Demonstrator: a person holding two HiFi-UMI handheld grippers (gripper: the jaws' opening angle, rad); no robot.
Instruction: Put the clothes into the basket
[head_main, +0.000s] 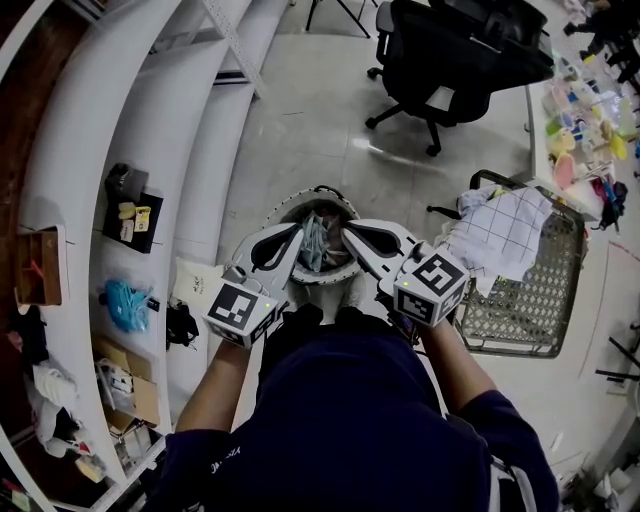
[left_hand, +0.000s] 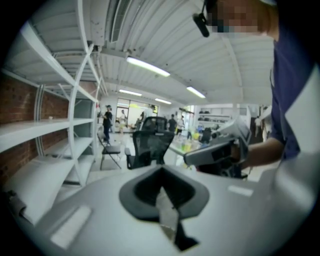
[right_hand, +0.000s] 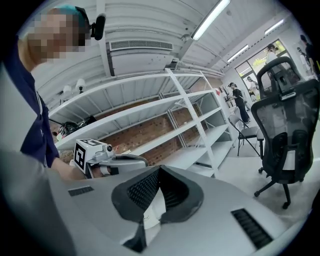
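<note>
In the head view both grippers are raised side by side in front of me, tips nearly meeting. My left gripper (head_main: 296, 242) and right gripper (head_main: 350, 240) each pinch a bunched blue-grey and brown garment (head_main: 318, 243) that hangs between them over a round white-rimmed container (head_main: 345, 283). In the left gripper view the left gripper (left_hand: 162, 192) is shut on a pale strip of the cloth (left_hand: 167, 212). The right gripper (right_hand: 157, 192) is likewise shut on pale cloth (right_hand: 152, 210). A wire mesh basket (head_main: 530, 300) stands on the floor at the right, a white checked cloth (head_main: 505, 235) draped over its rim.
White shelving (head_main: 130, 200) with small items runs along the left. A black office chair (head_main: 450, 60) stands at the back, next to a table edge with coloured items (head_main: 585, 110). Light floor lies between the shelves and the basket.
</note>
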